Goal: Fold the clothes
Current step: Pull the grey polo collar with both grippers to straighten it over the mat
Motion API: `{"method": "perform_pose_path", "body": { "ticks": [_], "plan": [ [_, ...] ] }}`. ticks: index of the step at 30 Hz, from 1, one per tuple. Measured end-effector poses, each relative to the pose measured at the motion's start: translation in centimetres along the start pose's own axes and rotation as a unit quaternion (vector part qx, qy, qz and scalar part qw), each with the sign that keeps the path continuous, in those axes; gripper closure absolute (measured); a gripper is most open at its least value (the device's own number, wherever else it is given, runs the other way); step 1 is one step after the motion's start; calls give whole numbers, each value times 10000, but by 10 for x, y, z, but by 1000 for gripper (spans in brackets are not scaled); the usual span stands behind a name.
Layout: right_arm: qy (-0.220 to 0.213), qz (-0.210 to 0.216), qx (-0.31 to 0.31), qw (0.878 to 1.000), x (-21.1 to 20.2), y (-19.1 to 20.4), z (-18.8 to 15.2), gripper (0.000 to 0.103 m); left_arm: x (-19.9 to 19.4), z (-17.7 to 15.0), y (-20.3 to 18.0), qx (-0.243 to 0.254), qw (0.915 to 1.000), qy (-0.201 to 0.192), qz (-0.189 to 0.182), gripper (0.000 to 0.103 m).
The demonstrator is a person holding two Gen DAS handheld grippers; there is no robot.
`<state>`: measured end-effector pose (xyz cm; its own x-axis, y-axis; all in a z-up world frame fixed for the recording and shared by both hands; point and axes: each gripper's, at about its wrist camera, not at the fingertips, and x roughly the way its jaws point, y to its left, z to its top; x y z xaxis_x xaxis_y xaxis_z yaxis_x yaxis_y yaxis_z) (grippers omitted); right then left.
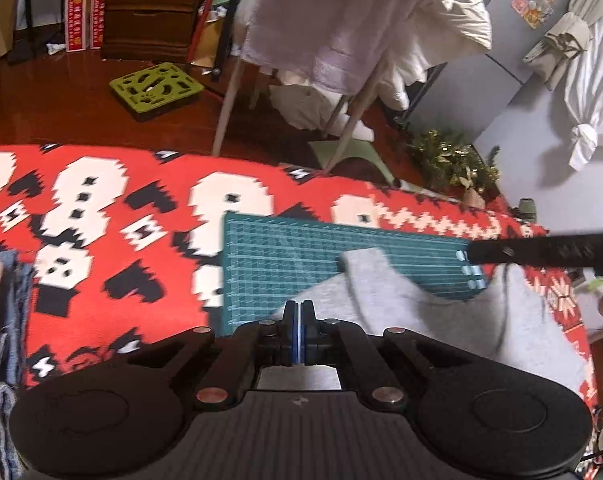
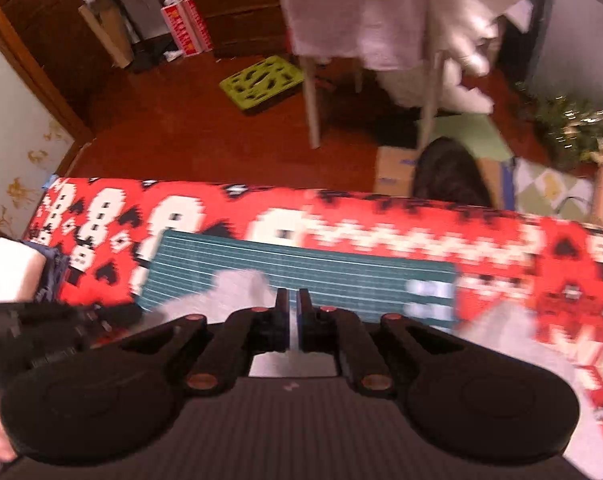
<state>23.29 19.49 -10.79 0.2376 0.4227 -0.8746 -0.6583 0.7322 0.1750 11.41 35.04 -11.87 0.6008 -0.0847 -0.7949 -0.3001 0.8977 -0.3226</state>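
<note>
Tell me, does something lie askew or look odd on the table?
Yes. The grey garment lies crumpled, partly over the green mat, partly on the red cloth, one part bunched up. Nothing looks spilled or damaged.

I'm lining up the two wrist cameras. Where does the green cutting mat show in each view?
Left wrist: the green cutting mat lies centre-right, just beyond the left claw, partly under the grey garment.
Right wrist: the mat lies centre, just beyond the right claw.
Shared landmark: the lime-green perforated tray on the floor.
</note>
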Motion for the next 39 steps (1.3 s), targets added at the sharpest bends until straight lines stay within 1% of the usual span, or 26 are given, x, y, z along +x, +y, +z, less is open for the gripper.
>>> {"method": "perform_pose_path", "body": {
  "ticks": [3,5,7,9,12,17,22,24,26,33,35,37,39],
  "plan": [
    [-134,-119,36,9998,-24,-25,-4,99,6,9,-17,3,9999,9,-117,102],
    [-123,-309,376,9987,-30,-59,-7,99,15,16,-29,29,9998,69,-170,102],
    [-64,-445,790,9959,-30,-94,-10,99,27,20,-42,91,9997,173,-166,102],
    [-41,-499,1035,9934,-26,-119,-15,100,41,24,-53,175,9993,304,-130,102],
    [18,-555,1184,9914,-13,-134,-22,100,58,25,-63,241,9986,466,-45,102],
    [-17,-526,1411,9886,9,-147,-24,100,75,23,-66,287,9981,545,48,103],
    [-140,-465,1746,9835,24,-162,-22,99,79,26,-66,319,9980,535,51,102],
    [-126,-458,1851,9816,22,-166,-20,99,77,27,-67,340,9979,539,73,102],
    [-158,-449,1792,9827,15,-171,-21,99,76,26,-69,390,9978,530,92,102],
    [153,-526,1774,9826,15,-180,-36,99,73,23,-74,481,9972,557,131,102],
    [121,-588,1703,9836,15,-177,-36,99,72,23,-75,514,9970,567,144,102],
    [72,-681,1654,9838,18,-175,-34,102,70,23,-75,533,9968,570,176,102],
    [7,-793,1595,9840,21,-173,-32,103,70,24,-74,508,9968,578,200,102]
  ]
}}
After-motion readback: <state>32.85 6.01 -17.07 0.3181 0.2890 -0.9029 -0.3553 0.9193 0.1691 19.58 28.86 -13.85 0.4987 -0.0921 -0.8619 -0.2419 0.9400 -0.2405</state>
